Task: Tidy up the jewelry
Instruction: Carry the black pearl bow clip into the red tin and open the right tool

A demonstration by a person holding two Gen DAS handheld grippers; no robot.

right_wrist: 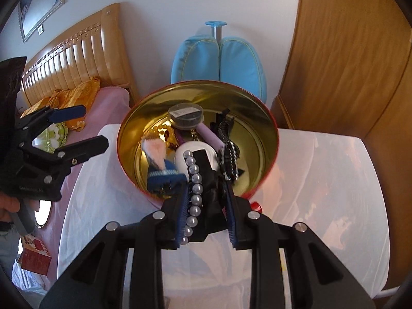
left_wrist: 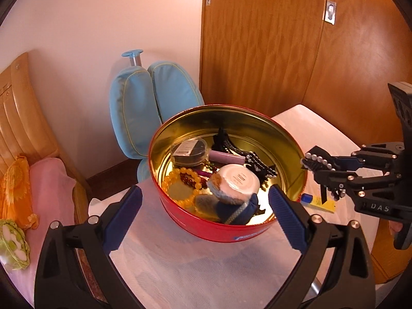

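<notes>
A red round tin [left_wrist: 206, 228] with a gold inside stands on a white-covered table [left_wrist: 180, 270]. In it lie a yellow bead bracelet [left_wrist: 180, 176], a clear round box [left_wrist: 189, 150], a lilac tube [left_wrist: 226, 157], a white jar [left_wrist: 238, 180], black hair clips [left_wrist: 257, 164] and a blue fabric piece [left_wrist: 239, 209]. My left gripper [left_wrist: 206, 207] is open, its fingers spread before the tin's near rim with nothing between them. My right gripper [right_wrist: 206, 193] is shut on a black hair clip with a row of pearls [right_wrist: 195, 193], held above the tin's near edge [right_wrist: 267, 180].
A yellow tube [left_wrist: 319, 203] lies on the table beside the tin. A blue chair back [left_wrist: 154, 103] stands behind the table. A bed with pink bedding [left_wrist: 49, 185] and a wooden headboard [right_wrist: 77, 56] is to the left. Wooden wardrobe doors [left_wrist: 270, 38] fill the right.
</notes>
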